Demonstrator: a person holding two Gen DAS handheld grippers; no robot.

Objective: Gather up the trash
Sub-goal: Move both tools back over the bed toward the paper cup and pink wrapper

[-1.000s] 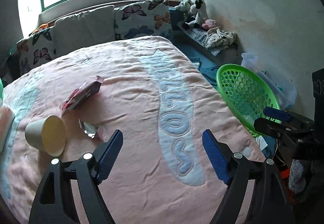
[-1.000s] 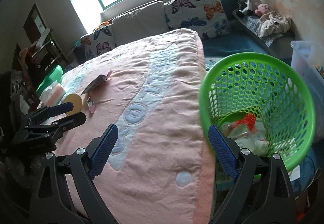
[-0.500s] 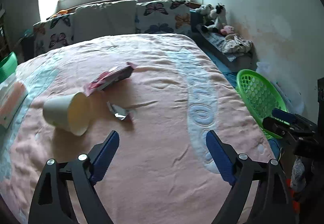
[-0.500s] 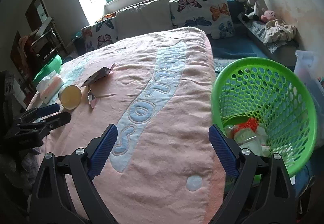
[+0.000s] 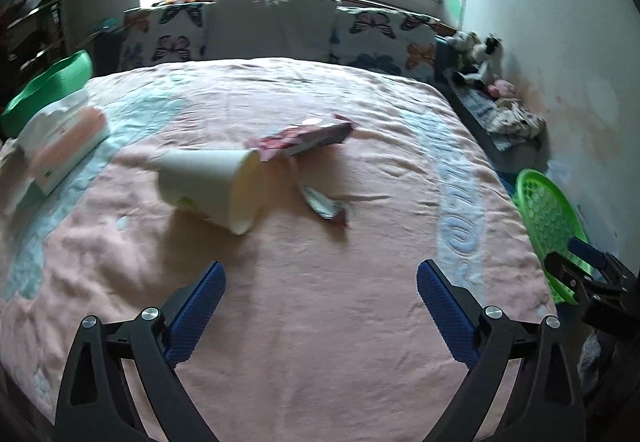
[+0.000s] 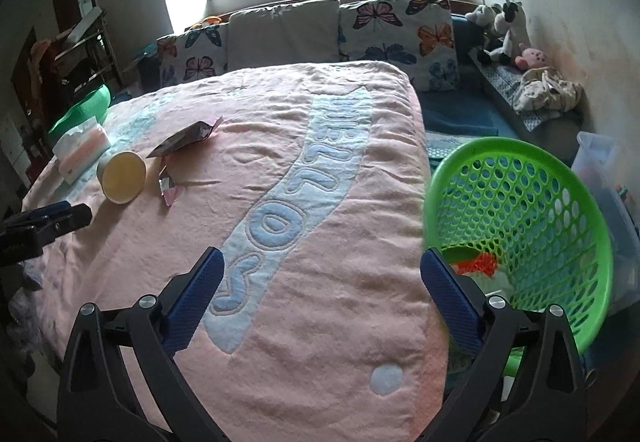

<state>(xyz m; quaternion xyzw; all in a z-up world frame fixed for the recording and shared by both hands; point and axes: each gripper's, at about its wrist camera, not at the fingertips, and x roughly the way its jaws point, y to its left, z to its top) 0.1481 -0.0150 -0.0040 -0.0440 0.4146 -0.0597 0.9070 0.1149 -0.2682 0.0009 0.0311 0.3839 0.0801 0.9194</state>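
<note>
A tipped white paper cup [image 5: 212, 186] lies on the pink bed cover [image 5: 320, 322], with a pink snack packet [image 5: 308, 138] behind it and a small silver wrapper [image 5: 324, 204] to its right. My left gripper [image 5: 320, 298] is open and empty, a short way in front of the cup. The same cup [image 6: 122, 182], packet [image 6: 184, 136] and wrapper [image 6: 168, 190] show far left in the right wrist view. My right gripper [image 6: 320, 290] is open and empty over the bed's right edge, beside the green basket [image 6: 560, 210], which holds some trash.
A tissue pack [image 5: 64, 138] lies at the bed's left edge by a green tub [image 5: 48, 90]. Pillows [image 6: 284, 34] line the headboard. Stuffed toys [image 6: 504, 30] and a clear bin [image 6: 600, 162] stand along the right wall.
My left gripper has swung left and moved toward the cup and wrappers, which now sit nearer the middle of its view. My right gripper has drifted slightly left from the basket.
</note>
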